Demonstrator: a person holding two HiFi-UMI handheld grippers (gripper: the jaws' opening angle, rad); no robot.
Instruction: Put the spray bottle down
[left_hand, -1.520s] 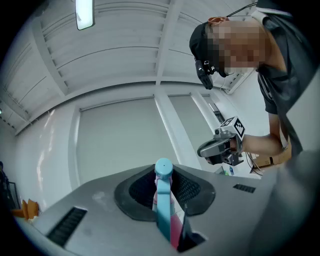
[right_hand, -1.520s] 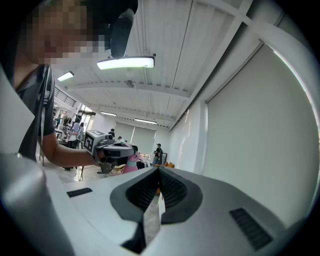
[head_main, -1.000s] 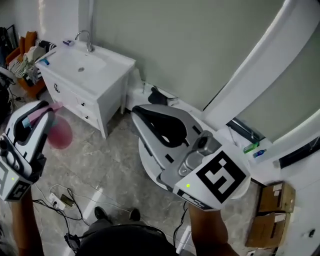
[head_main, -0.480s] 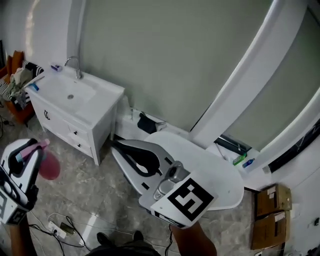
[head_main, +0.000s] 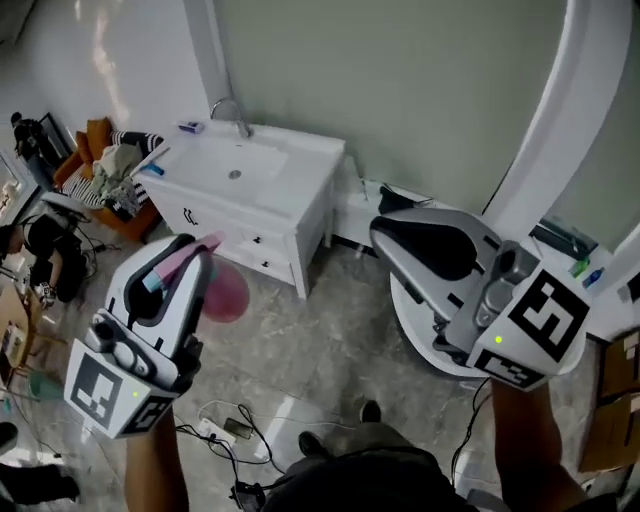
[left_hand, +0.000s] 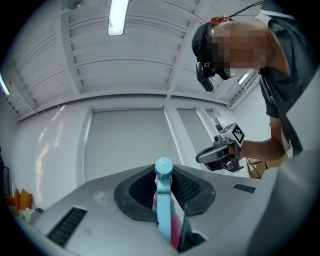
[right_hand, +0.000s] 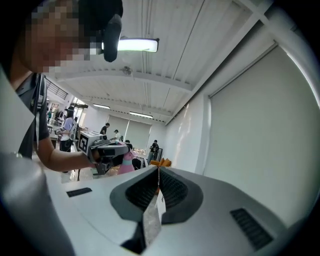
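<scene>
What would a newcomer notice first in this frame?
The pink plastic spray bottle with a light blue trigger head stands out, clamped in the left gripper and held in mid-air at lower left of the head view. The right gripper, jaws together and empty, is at right; a white sink cabinet stands against the wall behind.

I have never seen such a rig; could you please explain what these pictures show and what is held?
No robot here: a person holds a two-jaw gripper in each hand. The head view comes from a camera on the person's head, looking down at a stone floor and a white sink cabinet. The other two views come from cameras riding on the grippers, looking along their jaws. The left gripper is shut on a pink spray bottle with a blue nozzle. The right gripper is shut and empty. The marker cubes belong to the grippers.
</scene>
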